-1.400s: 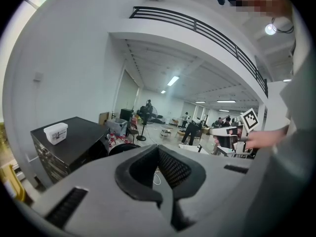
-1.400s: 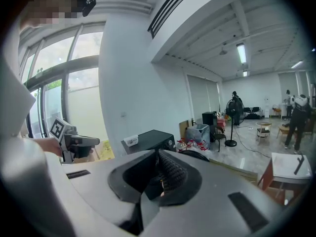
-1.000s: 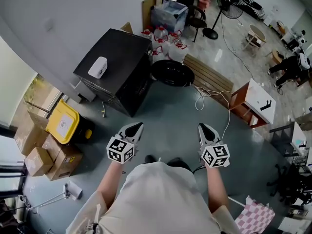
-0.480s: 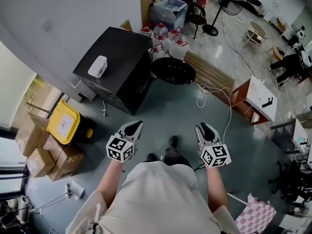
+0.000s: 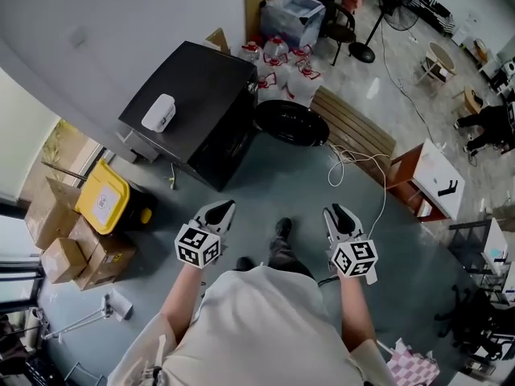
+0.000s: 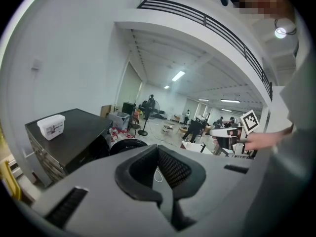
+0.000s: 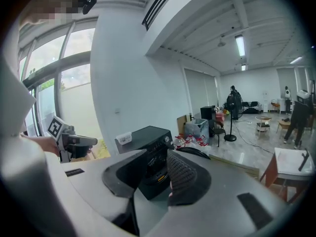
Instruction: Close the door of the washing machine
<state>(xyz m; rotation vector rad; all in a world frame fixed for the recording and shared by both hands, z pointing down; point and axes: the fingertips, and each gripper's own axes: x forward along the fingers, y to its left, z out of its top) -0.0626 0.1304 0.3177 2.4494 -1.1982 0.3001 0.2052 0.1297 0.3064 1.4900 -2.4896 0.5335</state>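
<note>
Black and boxy, the washing machine [image 5: 193,95] stands on the floor [image 5: 265,185] against the pale wall, well ahead of us and a little to the left in the head view. Its round dark door [image 5: 291,123] is swung open at the machine's front corner, hanging out over the floor on the side nearer the slatted wooden bench [image 5: 356,133]. A small white box [image 5: 158,112] sits on the machine's top.

We hold both grippers low in front of the body, well apart from the machine and from each other. The left gripper [image 5: 219,212] has its fingers [image 6: 175,169] spread; through the gap we see only floor and a loop of white cable [image 5: 352,161], so nothing sits between them. The right gripper [image 5: 339,218] has its fingers [image 7: 183,174] partly spread too. The machine's front shows through their gap from a distance, and they pinch nothing.

A yellow bin [image 5: 103,199] stands left of the machine, with cardboard boxes [image 5: 68,244] beside it. Red-and-white bags [image 5: 283,61] cluster behind the open door.
</note>
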